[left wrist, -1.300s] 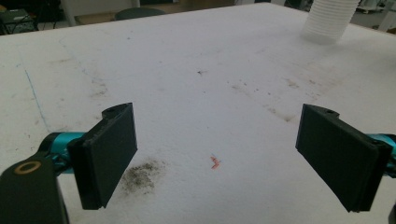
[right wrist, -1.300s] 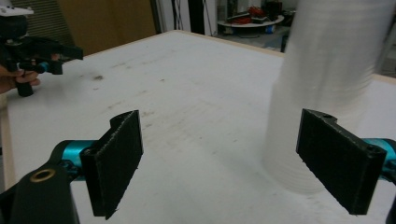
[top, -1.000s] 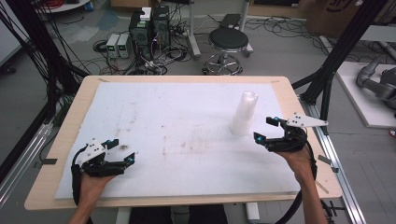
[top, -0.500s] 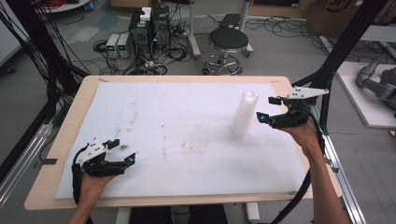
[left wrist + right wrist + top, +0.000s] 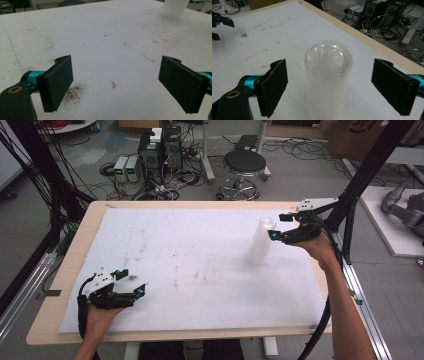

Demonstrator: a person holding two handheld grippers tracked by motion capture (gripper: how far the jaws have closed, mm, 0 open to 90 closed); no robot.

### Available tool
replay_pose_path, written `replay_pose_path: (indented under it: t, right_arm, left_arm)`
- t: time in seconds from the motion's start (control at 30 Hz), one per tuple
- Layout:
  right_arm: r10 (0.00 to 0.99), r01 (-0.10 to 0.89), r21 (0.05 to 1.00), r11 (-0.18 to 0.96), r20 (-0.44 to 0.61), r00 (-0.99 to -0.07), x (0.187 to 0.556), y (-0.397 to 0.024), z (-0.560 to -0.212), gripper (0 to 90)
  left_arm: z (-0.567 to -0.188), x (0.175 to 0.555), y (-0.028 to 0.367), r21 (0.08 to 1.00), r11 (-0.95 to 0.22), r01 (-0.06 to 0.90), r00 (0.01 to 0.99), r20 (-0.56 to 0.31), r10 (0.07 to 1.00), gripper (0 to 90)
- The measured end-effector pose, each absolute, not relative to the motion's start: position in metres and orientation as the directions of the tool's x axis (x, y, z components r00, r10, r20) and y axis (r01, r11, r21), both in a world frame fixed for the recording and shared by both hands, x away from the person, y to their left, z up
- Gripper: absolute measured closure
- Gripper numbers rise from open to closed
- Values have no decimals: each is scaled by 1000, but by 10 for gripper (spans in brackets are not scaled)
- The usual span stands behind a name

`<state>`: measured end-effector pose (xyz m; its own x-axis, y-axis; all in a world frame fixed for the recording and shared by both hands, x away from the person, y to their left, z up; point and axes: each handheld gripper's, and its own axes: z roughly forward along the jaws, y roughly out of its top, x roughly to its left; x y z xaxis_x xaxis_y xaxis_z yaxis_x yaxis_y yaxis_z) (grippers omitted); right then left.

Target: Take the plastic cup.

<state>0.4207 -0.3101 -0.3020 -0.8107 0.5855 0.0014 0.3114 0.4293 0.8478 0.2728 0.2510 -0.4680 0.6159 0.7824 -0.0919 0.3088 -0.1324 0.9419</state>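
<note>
Grasping is only being approached: the right gripper (image 5: 329, 87) is being held spread around the stack of lidded cups (image 5: 327, 82), untouched; lifting remains. The left gripper (image 5: 117, 85) is being held spread, empty.

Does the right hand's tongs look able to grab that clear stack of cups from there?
Probably yes: the right tongs stand open, wider than the stack of cups, with nothing between.

Wooden table (image 5: 65, 270), stained white sheet (image 5: 190, 260) on top, cup stack (image 5: 261, 242) upright.
</note>
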Motion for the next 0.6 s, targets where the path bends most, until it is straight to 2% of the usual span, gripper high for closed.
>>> replay_pose_path:
  t: [0.6]
  right_arm:
    - [557,360,791,495,29,-830,441,-289,-322,146]
  left_arm:
    - [-468,273,250,941,-132,312,612,-93,785,126]
